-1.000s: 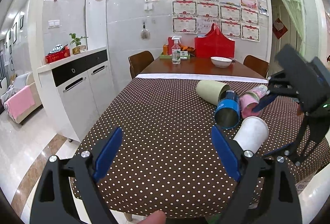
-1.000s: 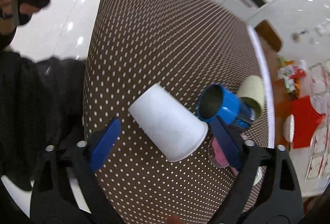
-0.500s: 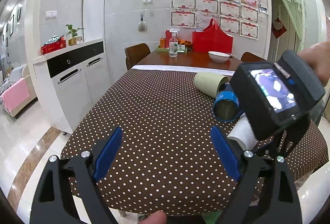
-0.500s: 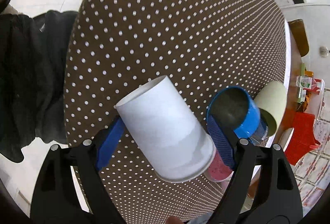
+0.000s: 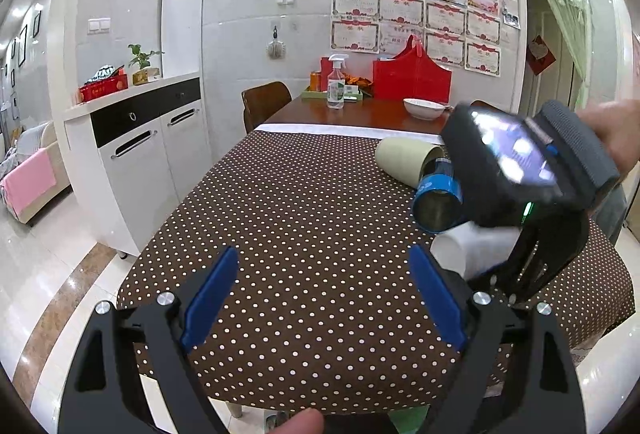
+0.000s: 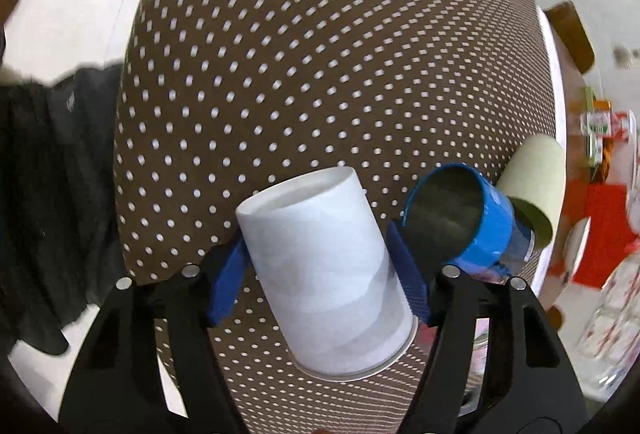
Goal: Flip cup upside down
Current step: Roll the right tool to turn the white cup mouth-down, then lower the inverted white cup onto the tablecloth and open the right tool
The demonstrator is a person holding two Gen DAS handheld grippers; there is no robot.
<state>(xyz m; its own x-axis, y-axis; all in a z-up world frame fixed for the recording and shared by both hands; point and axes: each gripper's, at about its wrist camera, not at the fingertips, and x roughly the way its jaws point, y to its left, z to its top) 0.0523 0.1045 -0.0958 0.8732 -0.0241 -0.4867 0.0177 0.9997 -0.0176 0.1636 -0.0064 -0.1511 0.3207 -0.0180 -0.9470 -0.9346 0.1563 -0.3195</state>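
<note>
A white paper cup (image 6: 324,266) lies on its side on the brown dotted tablecloth (image 6: 320,54), base pointing away from the right wrist camera. My right gripper (image 6: 316,270) has its blue pads closed against both sides of the cup. In the left wrist view the same cup (image 5: 464,246) shows under the right gripper's body (image 5: 520,170). My left gripper (image 5: 324,294) is open and empty above the table's near edge.
A blue cup (image 6: 460,222), a beige cup (image 6: 532,190) and a pink cup partly hidden lie on their sides just right of the white cup. A white cabinet (image 5: 136,154) stands left of the table. A bowl (image 5: 424,108) and spray bottle (image 5: 336,86) sit at the far end.
My right gripper has moved in over the white cup and its pads have closed from a wide gap onto the cup's sides. My left gripper has stayed open and nearly still.
</note>
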